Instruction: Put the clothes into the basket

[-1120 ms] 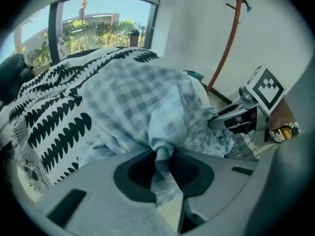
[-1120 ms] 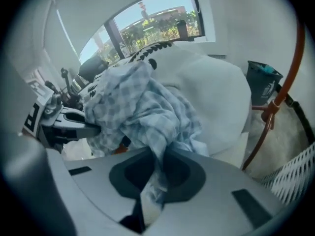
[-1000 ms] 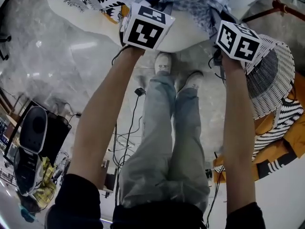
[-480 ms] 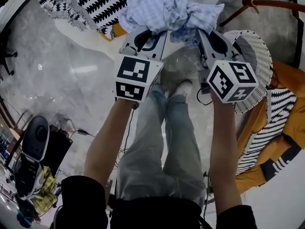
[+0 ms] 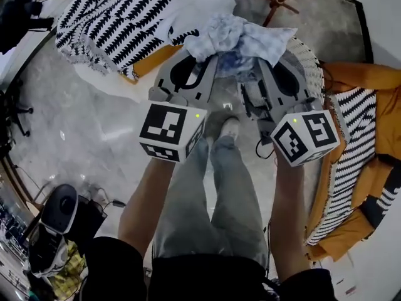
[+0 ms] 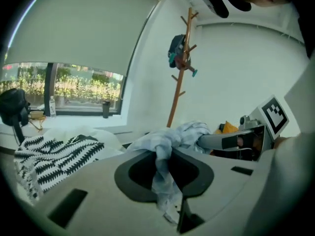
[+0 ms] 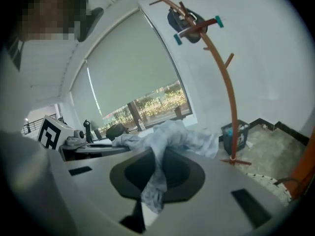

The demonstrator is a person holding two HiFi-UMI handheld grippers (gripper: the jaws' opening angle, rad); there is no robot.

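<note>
at far left a black-and-white patterned cloth (image 5: 119, 24) lies spread flat. my left gripper (image 5: 210, 60) is pinched tight on one end of the pale blue checked garment (image 5: 241, 36). it's thin, soft, crumpled fabric that bunches between the pads and trails a loose tail. my right gripper (image 5: 264, 64) is clamped on the other end, so the garment hangs bundled between the two, held up in the air. the white woven basket (image 5: 316, 68) sits just beyond my right gripper, round, with an open lattice wall. i'd carry both ends right together, hold both pinches until the bundle is over the opening, and keep the tail from snagging the weave.
</note>
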